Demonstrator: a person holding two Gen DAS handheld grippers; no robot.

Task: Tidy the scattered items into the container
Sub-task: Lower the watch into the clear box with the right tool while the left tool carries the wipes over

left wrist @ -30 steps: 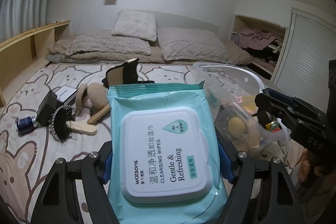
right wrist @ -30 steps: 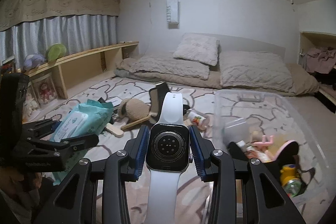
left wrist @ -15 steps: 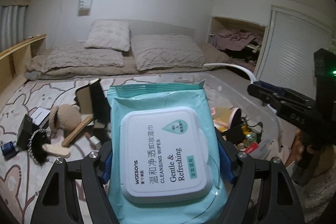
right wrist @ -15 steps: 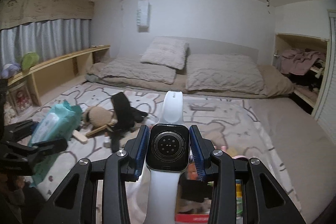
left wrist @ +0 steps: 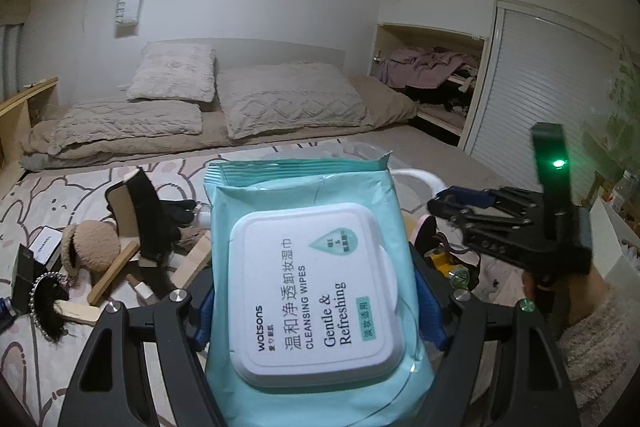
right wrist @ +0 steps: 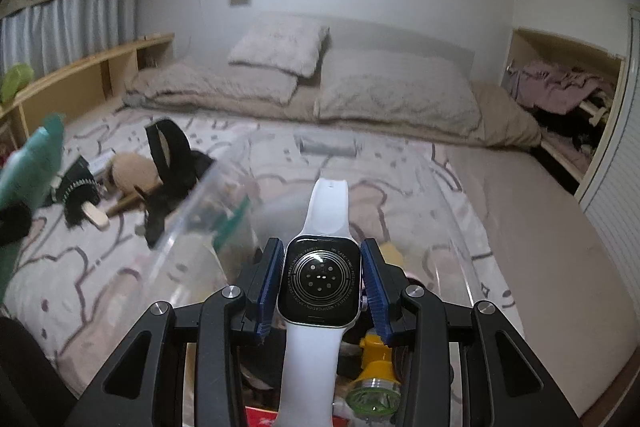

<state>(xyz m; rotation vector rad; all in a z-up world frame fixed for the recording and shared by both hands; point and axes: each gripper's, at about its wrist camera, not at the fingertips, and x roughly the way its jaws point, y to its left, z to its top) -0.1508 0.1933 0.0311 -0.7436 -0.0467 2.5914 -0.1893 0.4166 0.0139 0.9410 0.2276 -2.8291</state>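
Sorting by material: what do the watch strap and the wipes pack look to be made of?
Watch strap: likely silicone or rubber, matte white and smoothly curved. Wipes pack: thin teal plastic film, glossy and creased, with a rigid white plastic flip lid.

The bin is the landmark. Above its inside hangs the watch, with a flashlight in the bin under it. Left of the bin, on the bed sheet, lie a plush toy, a brush and a glove — close together. Behind the bin are the pillows. The wipes are at the bin's left edge, held above the sheet.
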